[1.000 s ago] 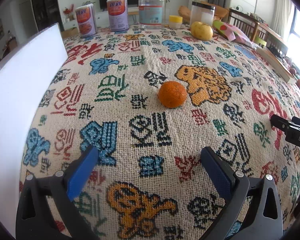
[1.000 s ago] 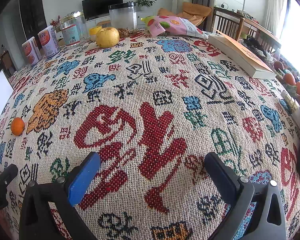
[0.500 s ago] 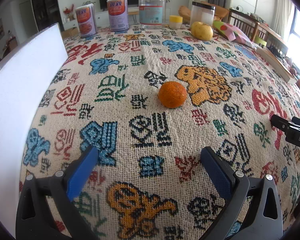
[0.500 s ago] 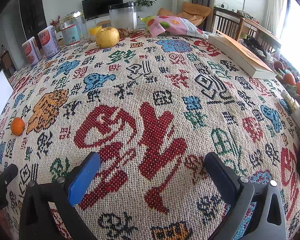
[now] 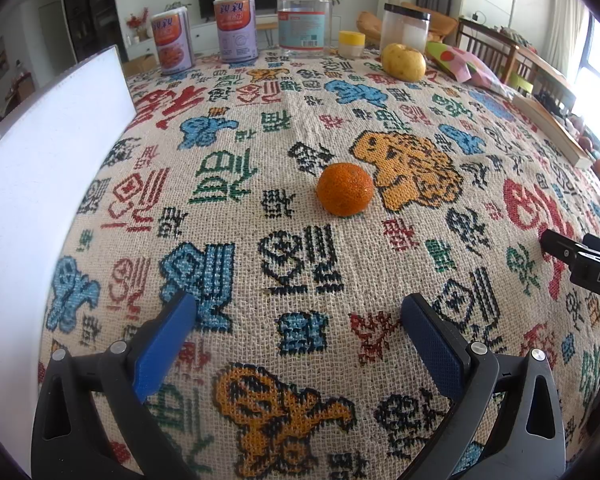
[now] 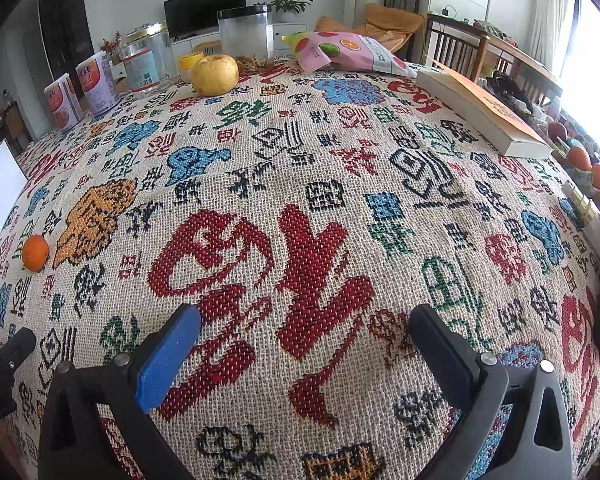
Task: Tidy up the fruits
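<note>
surface: table under a woven tablecloth with coloured characters and orange animal figures
middle: small orange alone on the cloth, touching an orange figure's edge
far edge: two printed cans, clear jar, small yellow-lidded jar, black-lidded canister, yellow apple
far right: pink fruit-print snack bag, thick book
left edge: white board

Black-framed tool with blue pads and silver screws.
</note>
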